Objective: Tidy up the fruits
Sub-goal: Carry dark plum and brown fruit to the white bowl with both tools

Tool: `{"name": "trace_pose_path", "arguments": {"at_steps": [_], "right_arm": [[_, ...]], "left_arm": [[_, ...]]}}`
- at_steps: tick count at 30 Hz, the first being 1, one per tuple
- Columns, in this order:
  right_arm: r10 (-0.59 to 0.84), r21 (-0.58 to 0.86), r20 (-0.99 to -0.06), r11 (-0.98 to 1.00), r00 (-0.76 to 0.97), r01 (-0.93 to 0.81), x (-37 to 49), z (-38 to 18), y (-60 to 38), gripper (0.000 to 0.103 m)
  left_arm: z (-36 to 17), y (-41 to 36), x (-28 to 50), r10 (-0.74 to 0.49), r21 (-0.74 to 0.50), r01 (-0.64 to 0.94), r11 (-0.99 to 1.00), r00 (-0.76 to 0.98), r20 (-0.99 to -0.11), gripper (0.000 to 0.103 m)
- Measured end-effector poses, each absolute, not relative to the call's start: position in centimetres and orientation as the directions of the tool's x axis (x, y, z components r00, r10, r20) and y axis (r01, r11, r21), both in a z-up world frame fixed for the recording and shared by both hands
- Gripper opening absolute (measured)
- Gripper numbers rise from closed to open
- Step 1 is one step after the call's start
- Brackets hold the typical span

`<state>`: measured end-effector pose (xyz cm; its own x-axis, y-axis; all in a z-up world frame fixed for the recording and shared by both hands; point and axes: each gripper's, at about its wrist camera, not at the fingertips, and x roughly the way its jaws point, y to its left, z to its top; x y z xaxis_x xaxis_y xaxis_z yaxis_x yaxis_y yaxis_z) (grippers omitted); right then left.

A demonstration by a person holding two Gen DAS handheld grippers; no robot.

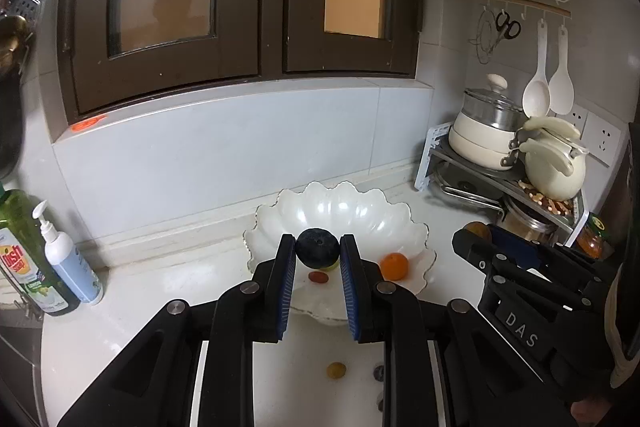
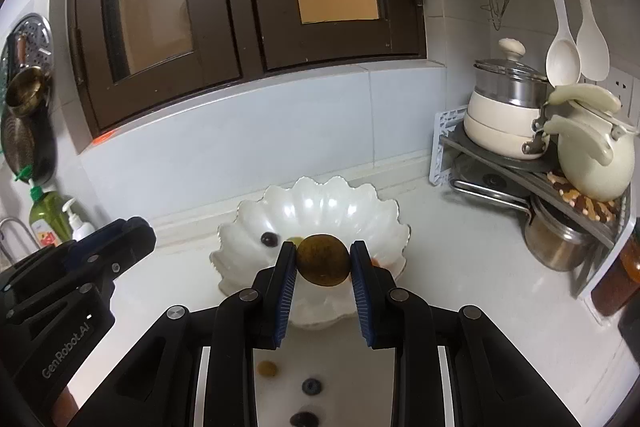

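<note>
My left gripper (image 1: 318,253) is shut on a dark round plum (image 1: 317,247), held above the near rim of a white scalloped bowl (image 1: 360,211). The bowl holds an orange (image 1: 394,266), a small red fruit (image 1: 318,277) and a bit of green fruit. My right gripper (image 2: 323,263) is shut on a brown-green kiwi (image 2: 323,259) above the same bowl (image 2: 352,205), where a dark grape (image 2: 269,239) lies. Loose small fruits lie on the counter below: a yellow one (image 1: 336,370) and a dark one (image 1: 378,373); in the right wrist view a yellow one (image 2: 267,368) and blueberries (image 2: 312,385).
A green dish-soap bottle (image 1: 28,251) and white pump bottle (image 1: 68,259) stand at the left. A corner rack (image 1: 500,183) with pots, a cream kettle (image 1: 554,167) and jars fills the right. The tiled wall and dark window frames are behind the bowl.
</note>
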<state>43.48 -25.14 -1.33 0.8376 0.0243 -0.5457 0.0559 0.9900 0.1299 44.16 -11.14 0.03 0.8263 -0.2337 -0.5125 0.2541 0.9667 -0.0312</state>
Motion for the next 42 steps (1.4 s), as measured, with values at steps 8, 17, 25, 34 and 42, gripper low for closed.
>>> {"name": "trace_pose_path", "arguments": {"at_steps": [8,17,25,34,42], "right_arm": [[0.022,0.115,-0.565,0.992,0.825,0.052,46.3,-1.0,-25.6,0.028],[0.029,0.104,-0.611,0.994,0.791,0.044,50.0,-1.6,-25.7,0.028],[0.019,0.083,-0.652,0.995,0.758,0.047,53.0,-2.7,-25.8,0.028],[0.011,0.054,-0.722,0.998,0.692,0.040,56.6,-4.8,-25.9,0.028],[0.018,0.046,-0.782,0.999,0.623,0.029,59.4,-7.5,-25.6,0.028]], "left_arm": [[-0.1,-11.3,47.2,-0.232,-0.045,0.249,0.967,0.804,-0.548,0.023],[-0.5,-11.7,50.6,-0.214,-0.035,0.240,0.970,0.778,-0.591,0.023],[-1.7,-12.3,54.0,-0.207,-0.030,0.248,0.968,0.732,-0.649,0.023],[-4.4,-12.7,58.0,-0.191,-0.033,0.249,0.968,0.646,-0.739,0.023],[-6.8,-12.9,60.5,-0.167,-0.029,0.242,0.970,0.575,-0.801,0.023]]}}
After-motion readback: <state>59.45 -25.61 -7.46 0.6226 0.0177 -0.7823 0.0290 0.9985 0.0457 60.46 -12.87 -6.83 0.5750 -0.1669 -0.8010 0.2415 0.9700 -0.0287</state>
